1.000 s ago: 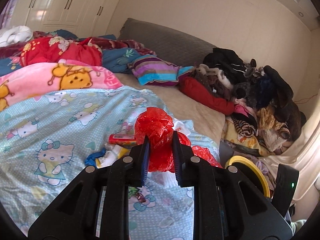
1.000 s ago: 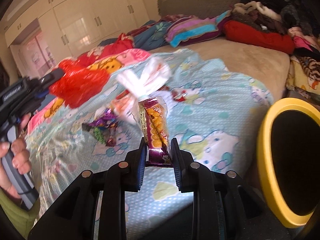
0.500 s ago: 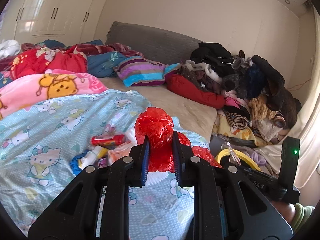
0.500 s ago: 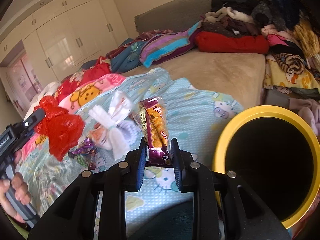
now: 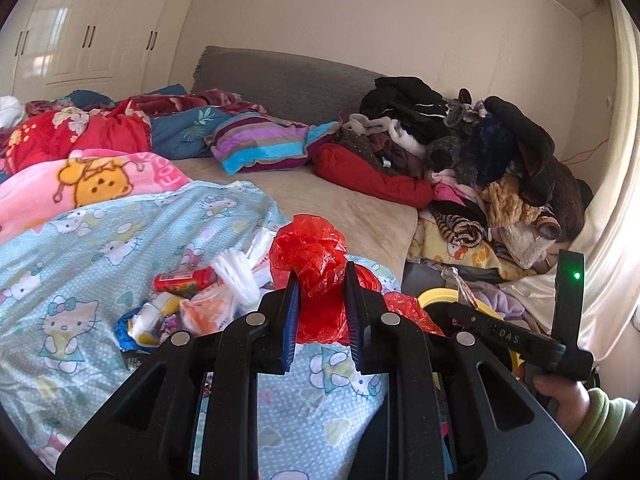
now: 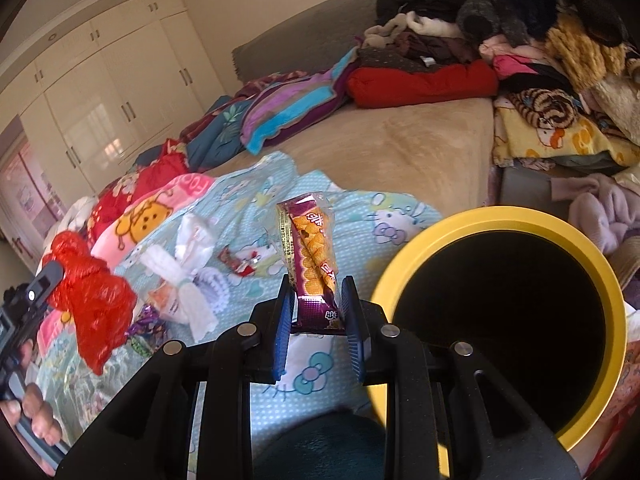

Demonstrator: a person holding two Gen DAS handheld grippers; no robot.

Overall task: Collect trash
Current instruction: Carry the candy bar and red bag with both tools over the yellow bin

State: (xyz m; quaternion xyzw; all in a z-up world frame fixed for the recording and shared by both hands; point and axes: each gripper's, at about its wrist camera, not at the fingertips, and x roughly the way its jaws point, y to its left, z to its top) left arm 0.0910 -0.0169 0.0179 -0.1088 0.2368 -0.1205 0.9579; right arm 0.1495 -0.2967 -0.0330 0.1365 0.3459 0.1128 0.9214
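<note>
Gripping a crumpled red plastic bag [image 5: 316, 280], the left gripper [image 5: 321, 312] has its blue-padded fingers [image 5: 291, 320] closed narrowly on the bag's bunched middle, the bag held clear of the bed. The right gripper [image 6: 318, 320] pinches the lower end of a purple-and-orange biscuit wrapper [image 6: 310, 256] between its narrow-set fingers [image 6: 282, 328]; the wrapper stands upright above the pale-blue cartoon-cat bedsheet [image 6: 360, 216]. A round yellow-rimmed bin with a dark interior [image 6: 616, 292] sits just right of that gripper, its mouth facing the camera. Loose trash lies on the sheet: crumpled white tissue paper [image 5: 236, 276], a small red cylindrical tube [image 5: 184, 280], a blue-and-yellow wrapper [image 5: 136, 322]. Farther back: a striped purple-and-blue pillow [image 5: 264, 144], a pink bear-print blanket [image 5: 88, 184], a heap of mixed clothing [image 5: 480, 152], white wardrobe doors [image 5: 88, 40].
</note>
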